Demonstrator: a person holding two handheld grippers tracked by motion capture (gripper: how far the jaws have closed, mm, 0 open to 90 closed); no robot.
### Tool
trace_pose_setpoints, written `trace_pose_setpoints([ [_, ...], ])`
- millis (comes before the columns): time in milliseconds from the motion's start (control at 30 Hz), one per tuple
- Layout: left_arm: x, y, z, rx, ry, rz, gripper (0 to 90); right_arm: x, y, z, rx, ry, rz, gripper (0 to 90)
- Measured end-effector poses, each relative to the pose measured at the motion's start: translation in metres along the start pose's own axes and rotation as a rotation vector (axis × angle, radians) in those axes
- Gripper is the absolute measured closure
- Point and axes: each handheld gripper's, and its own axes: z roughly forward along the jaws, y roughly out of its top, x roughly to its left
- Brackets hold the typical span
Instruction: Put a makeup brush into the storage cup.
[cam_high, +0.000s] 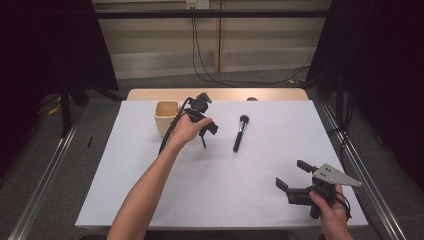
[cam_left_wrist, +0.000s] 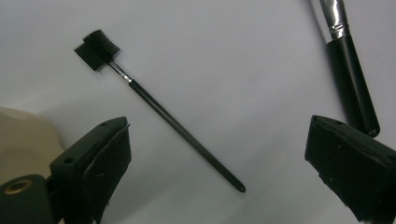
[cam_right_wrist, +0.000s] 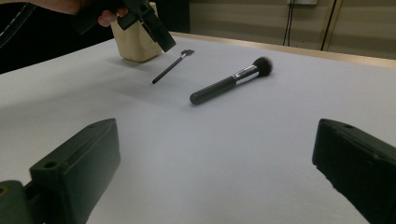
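Two hand-held grippers are hovering over a white table, both spread wide and holding nothing

The left gripper (cam_high: 204, 121) is hanging just above a thin black brow brush (cam_left_wrist: 159, 109), its jaws gaping well apart on either side of the handle without touching it. The brush is lying flat on the table (cam_high: 250, 190) beside a beige cup (cam_high: 166, 116), with a thicker powder brush (cam_high: 240, 132) lying near it on the other side. The right gripper (cam_high: 295, 175) is sitting near the table's front right edge, well apart from the brushes, jaws also spread wide and gripping nothing
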Motion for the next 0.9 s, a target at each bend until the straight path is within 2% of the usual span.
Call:
trace_pose_setpoints([
  [100,-0.001,0.001,0.007,0.032,-0.004,-0.028,9.1,0.000,0.000,0.001,0.007,0.005,-0.003,0.5],
  [267,-0.001,0.002,0.019,0.077,0.002,-0.028,9.0,0.001,0.000,0.001,0.005,0.005,-0.003,0.5],
  [300,0.000,0.002,0.021,0.082,-0.005,-0.024,8.9,0.000,0.000,0.001,0.005,0.006,-0.003,0.5],
  [367,0.000,0.003,0.024,0.079,0.008,-0.034,8.7,0.000,0.000,0.001,0.007,0.007,-0.004,0.5],
  [433,0.002,0.003,0.027,0.083,-0.006,-0.041,8.3,0.000,0.000,0.001,0.009,0.008,-0.006,0.5],
  [500,0.004,0.004,0.028,0.087,0.004,-0.044,8.9,0.000,0.000,0.001,0.009,0.007,-0.006,0.5],
  [567,0.006,0.005,0.030,0.087,-0.011,-0.058,10.7,0.000,0.000,0.001,0.009,0.007,-0.009,0.5],
  [700,0.009,0.006,0.035,0.080,-0.001,-0.077,17.2,0.000,0.000,0.001,0.009,0.007,-0.007,0.5],
  [833,0.012,0.006,0.042,0.126,-0.017,-0.083,19.4,0.000,0.000,0.000,0.010,0.008,-0.007,0.5],
  [900,0.013,0.007,0.043,0.122,-0.002,-0.102,20.2,0.000,-0.001,0.000,0.009,0.007,-0.003,0.5],
])
